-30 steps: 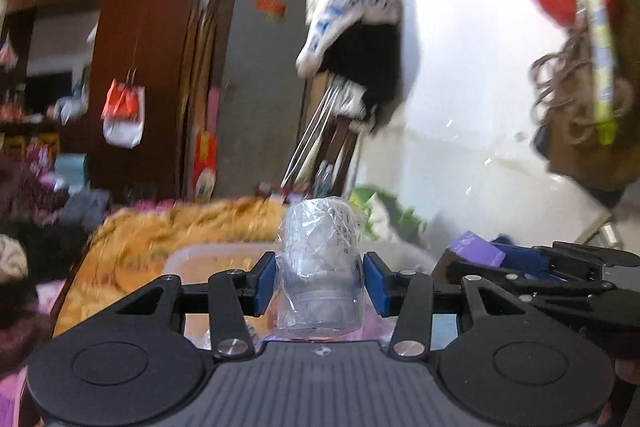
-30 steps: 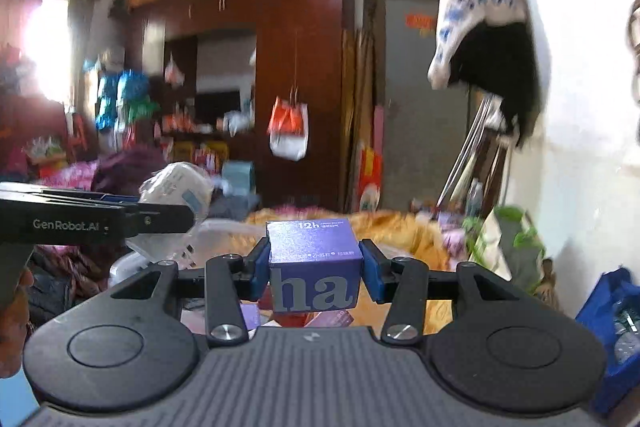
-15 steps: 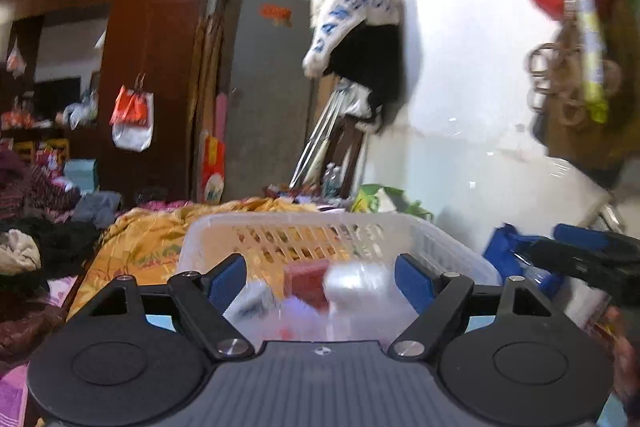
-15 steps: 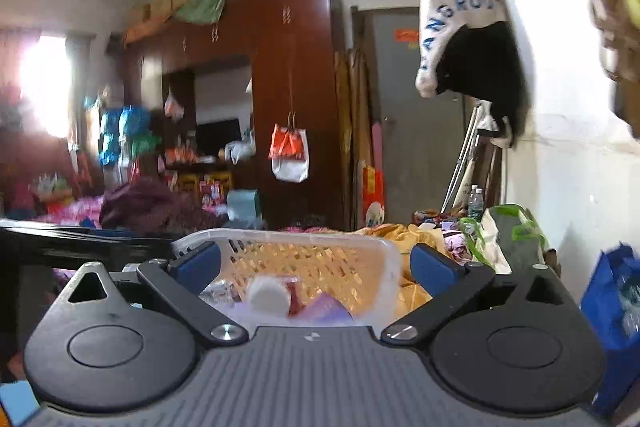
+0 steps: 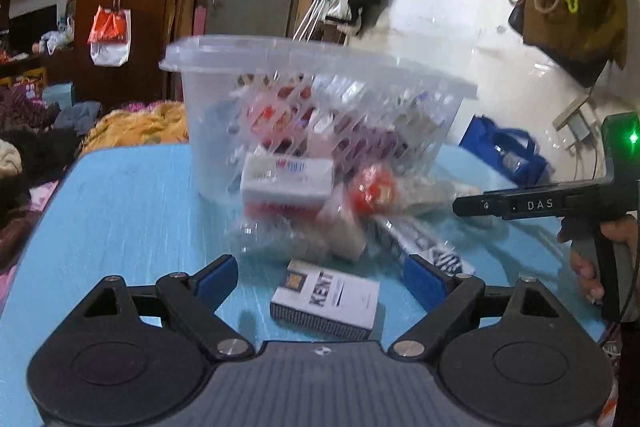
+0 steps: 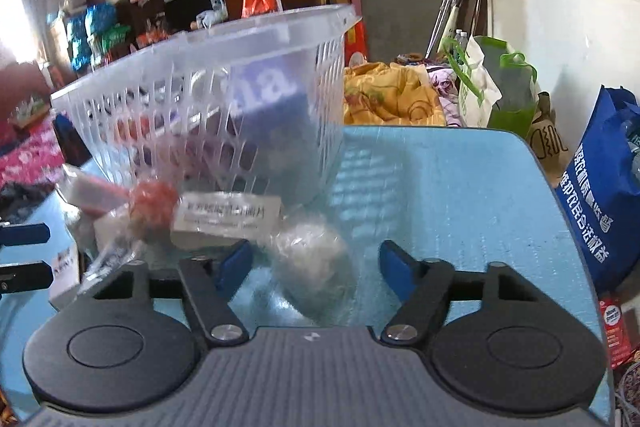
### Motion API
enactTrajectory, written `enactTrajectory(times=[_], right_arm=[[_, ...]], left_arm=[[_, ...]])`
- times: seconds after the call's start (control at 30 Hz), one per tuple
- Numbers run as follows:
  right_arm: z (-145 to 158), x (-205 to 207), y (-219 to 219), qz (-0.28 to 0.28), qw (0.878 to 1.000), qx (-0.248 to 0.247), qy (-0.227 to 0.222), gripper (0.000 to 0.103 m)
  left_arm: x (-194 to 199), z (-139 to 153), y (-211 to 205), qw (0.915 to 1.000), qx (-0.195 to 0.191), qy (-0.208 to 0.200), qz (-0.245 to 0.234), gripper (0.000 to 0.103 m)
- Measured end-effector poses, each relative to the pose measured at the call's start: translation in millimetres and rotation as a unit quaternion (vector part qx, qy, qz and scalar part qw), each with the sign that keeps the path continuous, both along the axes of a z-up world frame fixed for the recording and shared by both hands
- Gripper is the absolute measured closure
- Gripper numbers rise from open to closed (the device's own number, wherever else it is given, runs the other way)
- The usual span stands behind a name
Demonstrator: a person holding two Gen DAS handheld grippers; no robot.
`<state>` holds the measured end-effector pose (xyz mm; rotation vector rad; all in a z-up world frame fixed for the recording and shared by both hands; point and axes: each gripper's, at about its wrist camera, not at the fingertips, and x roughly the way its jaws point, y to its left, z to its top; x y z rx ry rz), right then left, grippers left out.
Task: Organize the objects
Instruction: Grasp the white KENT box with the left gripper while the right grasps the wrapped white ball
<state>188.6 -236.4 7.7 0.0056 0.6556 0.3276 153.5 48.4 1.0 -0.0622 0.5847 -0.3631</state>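
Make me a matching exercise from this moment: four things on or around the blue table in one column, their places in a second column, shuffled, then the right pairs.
Things:
1. KENT pack
2. purple box
3. clear wrapped bundle
4. blue bag

Places:
A. inside the basket
B. beside the table, off its edge
C. flat on the table between the open left gripper fingers
D. on the table between the open right gripper fingers

Pairs: 1-C, 2-A, 3-D, 4-B
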Motion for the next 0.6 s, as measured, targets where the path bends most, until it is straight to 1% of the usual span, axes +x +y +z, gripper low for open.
enactTrajectory(times=[0.03, 0.07, 0.17, 0.27, 0.33, 0.37, 0.4, 0.43, 0.5, 0.6], right_arm=[[1.3, -1.5, -2.5, 0.000, 1.000, 0.000, -0.001, 0.046], [1.4, -3.7, -3.9, -0.002, 1.000, 0.001, -0.004, 0.050], [-0.6, -2.5, -10.8, -0.006, 1.000, 0.012, -0.006, 0.051], [1.7, -4.7, -16.7, -0.017, 0.999, 0.025, -0.021, 0.053], [3.4, -6.9, -16.2, -0.018, 0.999, 0.026, -0.031, 0.053], [4.3, -8.2, -15.3, -0.019, 0.999, 0.024, -0.036, 0.053], [5.0, -9.7, -14.0, -0.020, 0.999, 0.020, -0.041, 0.053], [5.2, -11.2, -12.1, -0.020, 0.999, 0.015, -0.046, 0.053], [6.5, -14.0, -10.4, -0.021, 0.998, 0.010, -0.056, 0.053], [8.5, -17.5, -10.5, -0.024, 0.997, 0.010, -0.068, 0.053]], left_arm=[[-0.9, -3.6, -0.9, 1.0000, 0.001, 0.005, -0.001, 0.011], [-0.9, -6.0, -1.0, 1.0000, 0.005, 0.009, -0.002, 0.011], [-2.8, -8.2, -3.6, 0.9997, 0.018, 0.012, -0.008, 0.011], [-3.0, -10.4, -8.9, 0.9994, 0.025, 0.014, -0.016, 0.011], [-3.0, -10.7, -11.0, 0.9994, 0.030, 0.014, -0.012, 0.012], [-4.0, -10.6, -11.7, 0.9994, 0.033, 0.011, -0.008, 0.017], [-4.4, -10.8, -13.1, 0.9993, 0.035, 0.009, -0.006, 0.029], [-4.9, -12.1, -14.1, 0.9992, 0.040, 0.009, -0.003, 0.037], [-8.2, -12.4, -15.4, 0.9988, 0.050, -0.001, 0.001, 0.038], [-14.1, -11.6, -11.8, 0.9992, 0.035, -0.020, 0.000, 0.038]])
